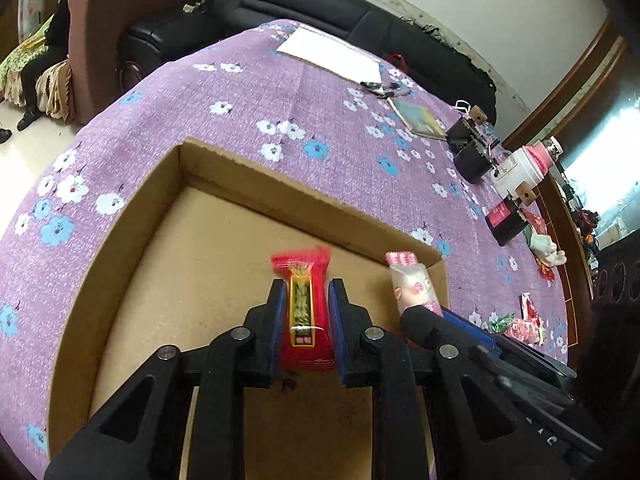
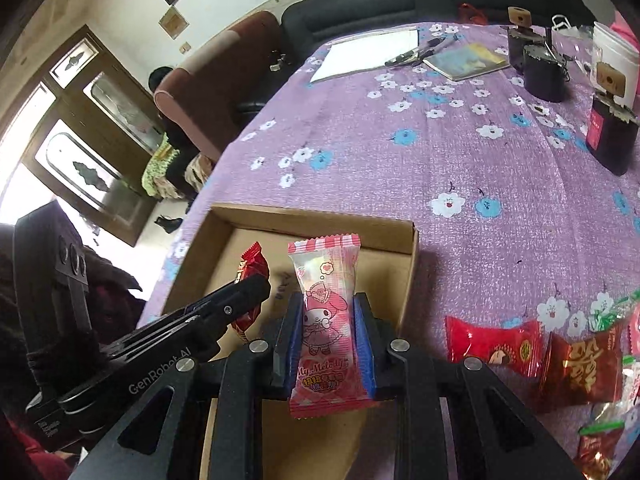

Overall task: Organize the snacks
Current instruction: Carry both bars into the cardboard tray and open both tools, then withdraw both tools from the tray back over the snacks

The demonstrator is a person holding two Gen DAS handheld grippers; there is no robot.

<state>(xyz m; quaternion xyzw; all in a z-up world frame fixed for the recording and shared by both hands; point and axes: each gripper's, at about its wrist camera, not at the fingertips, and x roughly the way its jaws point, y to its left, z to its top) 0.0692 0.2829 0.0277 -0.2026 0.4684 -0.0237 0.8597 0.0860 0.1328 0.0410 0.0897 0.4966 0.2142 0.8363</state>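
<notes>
My left gripper (image 1: 307, 292) is shut on a red snack packet (image 1: 306, 312) and holds it over the open cardboard box (image 1: 224, 168). My right gripper (image 2: 325, 312) is shut on a pink My Melody snack packet (image 2: 325, 320) and holds it over the box's right side (image 2: 404, 240). In the left wrist view the pink packet (image 1: 412, 284) and the right gripper show at the right. In the right wrist view the left gripper (image 2: 256, 284) and its red packet (image 2: 252, 264) show at the left. Loose red snack packets (image 2: 492, 344) lie on the purple flowered tablecloth to the right of the box.
Far on the table are a white paper sheet (image 2: 368, 54), pens (image 2: 420, 50), a booklet (image 2: 466, 60), dark jars (image 2: 542, 72), a dark red-labelled box (image 2: 612, 136) and a white tub (image 2: 616, 60). A black sofa (image 1: 320, 4) and a brown armchair (image 1: 104, 20) stand beyond the table.
</notes>
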